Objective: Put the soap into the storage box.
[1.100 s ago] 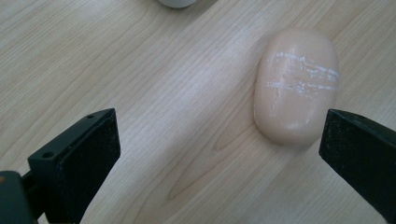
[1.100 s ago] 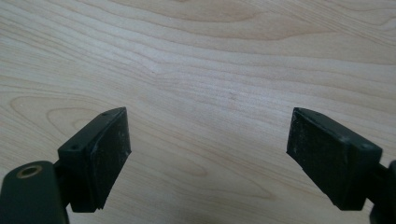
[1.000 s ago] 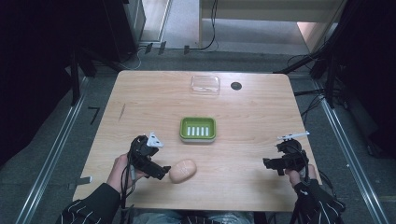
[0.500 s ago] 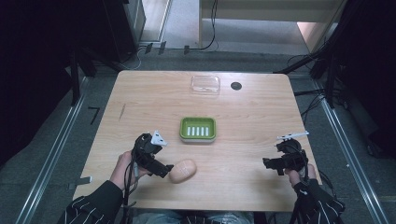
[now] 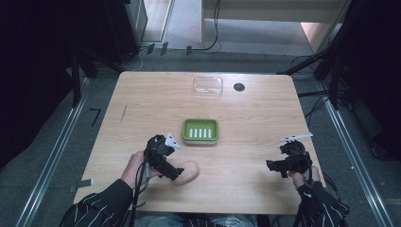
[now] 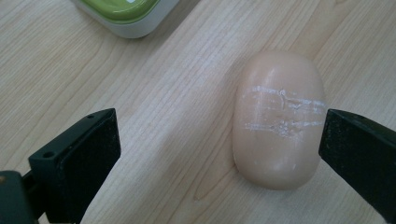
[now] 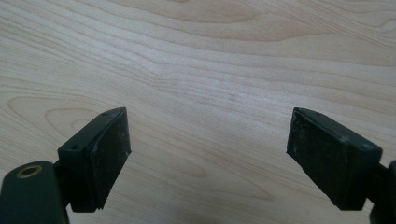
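Unmarked soap bar (image 6: 278, 119), left hand-held gripper (image 6: 219, 140) wide

Wooden table (image 5: 265, 118) on grey floor (image 5: 56, 142), dark surroundings

Black two-jaw left gripper (image 5: 177, 174) with flat matte pads (image 6: 88, 154), grey three-cornered plate on top, matching right gripper (image 5: 271, 165), black trailing cables, dark sleeves (image 5: 101, 208) with thin white stripes

Wooden table (image 5: 142, 113) with 4 things on it
A green soap dish (image 5: 200, 131) sits mid-table, pale soap bar (image 5: 187, 172) near the front, clear lid (image 5: 208, 85) and black disc (image 5: 239, 87) at the back.
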Tool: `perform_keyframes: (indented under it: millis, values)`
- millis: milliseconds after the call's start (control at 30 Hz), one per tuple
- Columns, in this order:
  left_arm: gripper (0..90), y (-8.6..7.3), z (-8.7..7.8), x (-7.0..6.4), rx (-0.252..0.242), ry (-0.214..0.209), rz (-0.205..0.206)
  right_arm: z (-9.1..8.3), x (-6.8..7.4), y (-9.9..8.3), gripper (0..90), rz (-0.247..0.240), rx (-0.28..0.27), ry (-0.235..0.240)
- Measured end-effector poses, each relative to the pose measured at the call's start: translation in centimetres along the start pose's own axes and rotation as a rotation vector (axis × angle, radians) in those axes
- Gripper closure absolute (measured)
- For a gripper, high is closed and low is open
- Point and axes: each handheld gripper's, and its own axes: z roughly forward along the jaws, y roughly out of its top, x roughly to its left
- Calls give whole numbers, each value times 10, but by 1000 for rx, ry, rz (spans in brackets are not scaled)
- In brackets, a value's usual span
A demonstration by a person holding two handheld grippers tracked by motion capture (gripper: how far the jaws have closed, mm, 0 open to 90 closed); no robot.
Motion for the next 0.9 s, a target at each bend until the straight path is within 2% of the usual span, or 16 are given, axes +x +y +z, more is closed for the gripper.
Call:
perform_keyframes:
  millis: [267, 633, 900]
  values:
    - [0, 6, 5, -5, 18, -15, 30, 0, 1, 0, 141, 3, 1, -4]
    - [0, 7, 8, -11, 23, -31, 20, 0, 1, 1, 141, 3, 0, -4]
    - [2, 10, 17, -17, 58, -30, 43, 0, 1, 1, 141, 6, 0, -7]
